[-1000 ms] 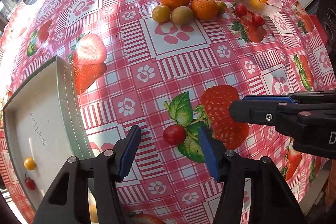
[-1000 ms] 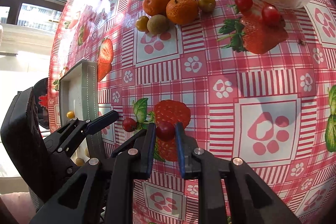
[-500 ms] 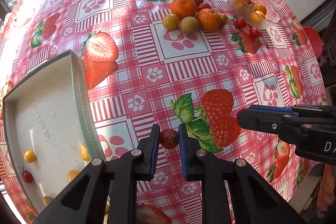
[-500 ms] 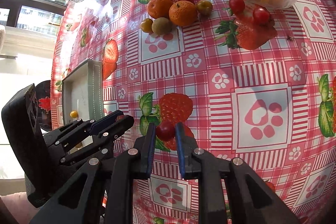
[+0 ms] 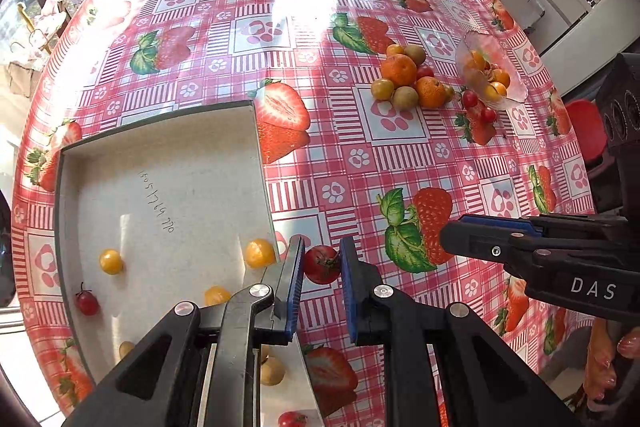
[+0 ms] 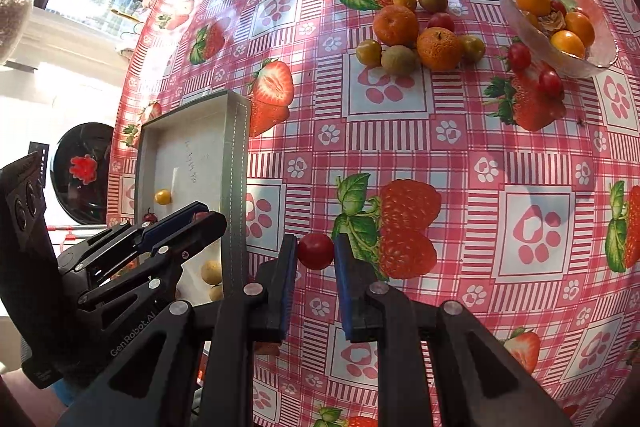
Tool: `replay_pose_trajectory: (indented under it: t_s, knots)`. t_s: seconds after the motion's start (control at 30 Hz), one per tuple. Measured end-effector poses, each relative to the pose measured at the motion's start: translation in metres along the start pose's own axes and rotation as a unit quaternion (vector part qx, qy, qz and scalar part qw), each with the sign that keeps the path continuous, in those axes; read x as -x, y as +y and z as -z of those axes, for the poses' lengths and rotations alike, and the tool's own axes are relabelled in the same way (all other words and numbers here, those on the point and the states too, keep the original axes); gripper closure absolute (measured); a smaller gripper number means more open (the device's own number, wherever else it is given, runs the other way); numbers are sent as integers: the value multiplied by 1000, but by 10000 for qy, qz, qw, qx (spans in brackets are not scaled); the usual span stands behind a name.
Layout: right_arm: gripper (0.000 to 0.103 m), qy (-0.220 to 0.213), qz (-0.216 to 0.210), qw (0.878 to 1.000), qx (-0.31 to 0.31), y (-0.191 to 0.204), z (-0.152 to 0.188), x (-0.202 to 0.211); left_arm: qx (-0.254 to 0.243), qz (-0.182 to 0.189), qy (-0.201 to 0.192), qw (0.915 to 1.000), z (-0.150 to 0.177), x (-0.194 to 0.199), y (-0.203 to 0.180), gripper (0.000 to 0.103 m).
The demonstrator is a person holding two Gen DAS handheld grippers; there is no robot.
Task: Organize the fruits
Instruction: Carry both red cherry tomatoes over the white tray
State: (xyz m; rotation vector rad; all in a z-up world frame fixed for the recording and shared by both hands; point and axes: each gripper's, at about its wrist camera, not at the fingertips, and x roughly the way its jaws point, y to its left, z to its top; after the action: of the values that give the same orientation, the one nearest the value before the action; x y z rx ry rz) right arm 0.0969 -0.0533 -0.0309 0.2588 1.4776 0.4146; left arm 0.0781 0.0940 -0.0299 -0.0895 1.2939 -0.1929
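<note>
**Readable marks**

"DAS" stands in white letters on the right gripper [image 5: 452,239], at the right edge of the left wrist view. "GenRobot.AI" runs along the left gripper [image 6: 208,223], lower left of the right wrist view. Handwritten digits (not legible) mark the tray [image 5: 168,155] floor.
</note>
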Motion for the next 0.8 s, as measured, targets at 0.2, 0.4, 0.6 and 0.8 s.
replay_pose_trajectory:
  t_s: [0.2, 0.4, 0.6, 0.8]
  knots:
    - [83, 73, 12, 9995, 313, 36, -2, -7, 251, -176, -86, 9995, 8, 13, 38, 84]
    - [83, 187, 20, 9979, 618, 74, -3, -23, 501, -313, -109, 9982, 18, 17, 71, 84]
    - [83, 342, 100, 9952, 917, 109, -7, -43, 669, -429, 1, 9968, 27, 10, 95, 84]
    - [83, 560, 295, 9913, 1152, 134, -14, -75, 726, -559, 252, 9955, 35, -10, 109, 84]
